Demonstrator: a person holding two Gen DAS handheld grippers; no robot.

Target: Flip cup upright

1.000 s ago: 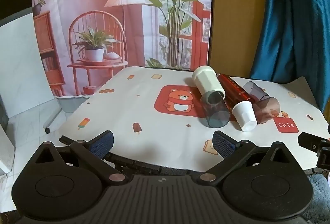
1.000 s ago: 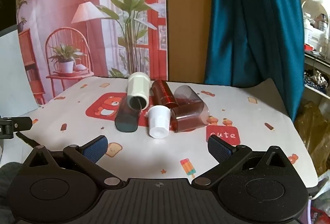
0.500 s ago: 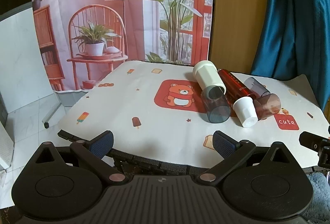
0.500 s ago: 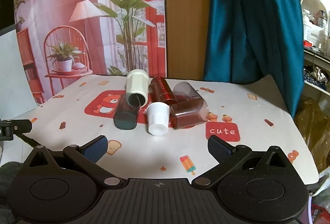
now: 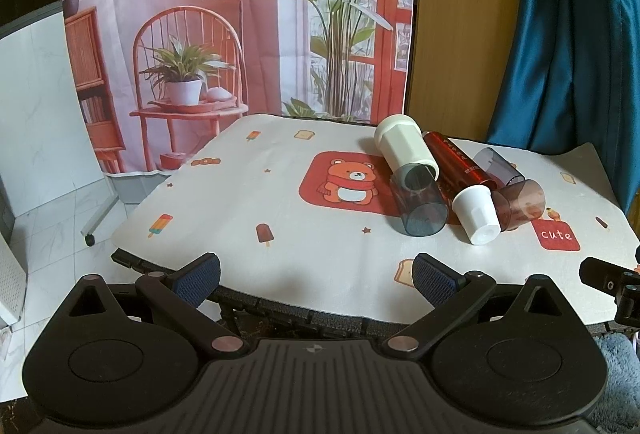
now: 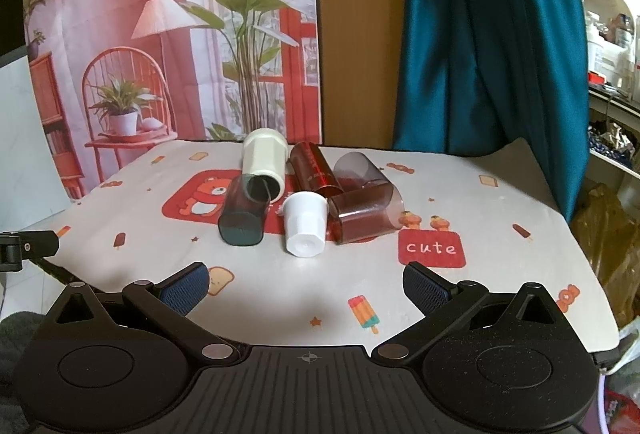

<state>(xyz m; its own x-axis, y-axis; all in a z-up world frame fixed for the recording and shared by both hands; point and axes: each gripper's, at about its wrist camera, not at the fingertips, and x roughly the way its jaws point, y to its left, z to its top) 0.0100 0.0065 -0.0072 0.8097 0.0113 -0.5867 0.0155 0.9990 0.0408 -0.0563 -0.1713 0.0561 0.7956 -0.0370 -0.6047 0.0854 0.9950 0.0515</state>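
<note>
Both claws are hanging back at the near edge of the worktop (image 6: 500, 218), nothing in either one. The left claw (image 5: 316, 276) has its fingers spread wide, and the right claw (image 6: 306, 284) is spread wide too. The cups are all piled together on their sides toward the far middle of the cloth, partly over the red bear patch (image 6: 192, 200). There's a cream cup (image 6: 264, 162) at the far left with its mouth facing near, and a grey see-through cup (image 6: 242, 214) lying right against that mouth. Next to it a small white cup (image 6: 304, 226) lies with its base pointing near, touching a red see-through cup (image 6: 366, 214) on its right. Behind those are a dark red tube (image 6: 314, 170) and another smoky clear cup (image 6: 356, 168). A red "cute" patch (image 6: 432, 248) sits just near-right of the pile. All of it is well apart from both claws.
</note>
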